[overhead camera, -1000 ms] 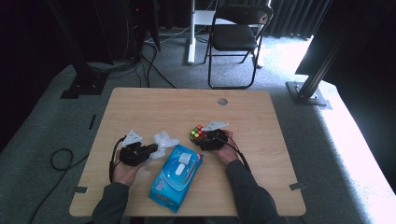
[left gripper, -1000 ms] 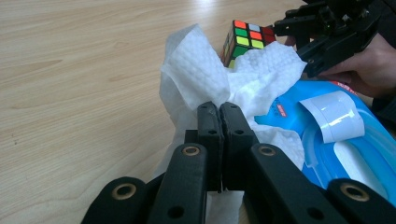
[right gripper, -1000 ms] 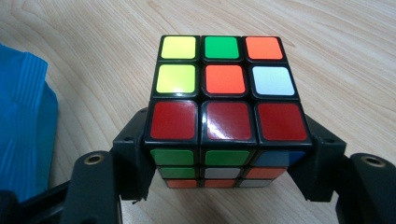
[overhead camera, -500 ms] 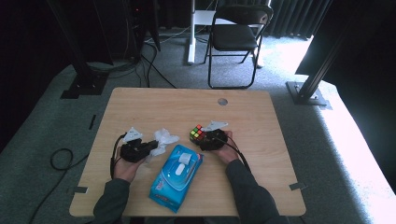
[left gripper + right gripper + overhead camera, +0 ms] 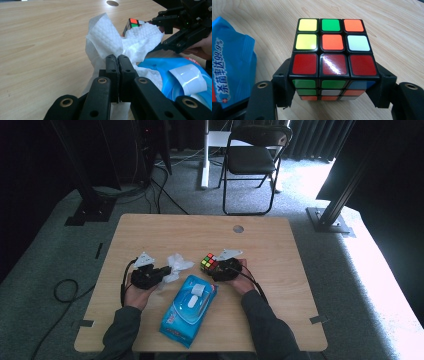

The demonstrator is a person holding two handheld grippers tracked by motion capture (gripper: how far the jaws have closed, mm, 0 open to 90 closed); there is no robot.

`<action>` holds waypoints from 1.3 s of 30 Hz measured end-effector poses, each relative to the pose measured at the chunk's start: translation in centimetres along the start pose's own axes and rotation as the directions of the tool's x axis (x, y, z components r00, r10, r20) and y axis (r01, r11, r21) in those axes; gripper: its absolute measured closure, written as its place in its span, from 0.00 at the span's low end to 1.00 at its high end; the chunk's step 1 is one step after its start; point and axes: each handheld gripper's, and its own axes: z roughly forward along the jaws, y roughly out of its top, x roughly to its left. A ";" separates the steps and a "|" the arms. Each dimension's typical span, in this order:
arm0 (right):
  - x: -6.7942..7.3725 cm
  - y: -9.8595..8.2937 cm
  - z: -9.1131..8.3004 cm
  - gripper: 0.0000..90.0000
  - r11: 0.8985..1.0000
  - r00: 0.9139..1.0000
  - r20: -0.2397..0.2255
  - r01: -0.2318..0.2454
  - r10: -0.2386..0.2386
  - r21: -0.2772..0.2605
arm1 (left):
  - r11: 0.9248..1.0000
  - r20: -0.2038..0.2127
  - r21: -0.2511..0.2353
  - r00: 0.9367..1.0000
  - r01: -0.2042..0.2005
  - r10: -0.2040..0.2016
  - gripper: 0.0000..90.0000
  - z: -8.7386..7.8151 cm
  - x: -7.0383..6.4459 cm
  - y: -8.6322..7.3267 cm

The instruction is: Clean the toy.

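Over on the wooden bench (image 5: pixel 280 270), left tool (image 5: pixel 117 61) clamped tight on a crumpled white wipe (image 5: pixel 110 42), jaws pressed together with the sheet pinched between them and billowing up beyond the tips. Seen from above, wipe (image 5: pixel 177 265) just past that tool (image 5: pixel 162 272), near the bench's middle-left. Right tool (image 5: pixel 332 90) spread wide around a scrambled puzzle cube (image 5: pixel 332 57), one jaw against each side, gripping it; top face showing red along the near row, then yellow, orange and white, then yellow, green and orange. From the high view, cube (image 5: pixel 209 262) sitting at the right tool (image 5: pixel 217 269), near bench centre. Blue wipes packet (image 5: pixel 189 310) lying between the two forearms, toward the near edge, white flap label on top. Folding chair (image 5: pixel 252 160) standing beyond the far edge.
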 end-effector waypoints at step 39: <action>1.2 1.6 -0.2 0.38 0.999 0.999 -0.019 0.038 -0.038 -0.024 | 0.990 0.009 0.060 0.992 -0.125 0.125 0.98 7.6 -3.2 5.1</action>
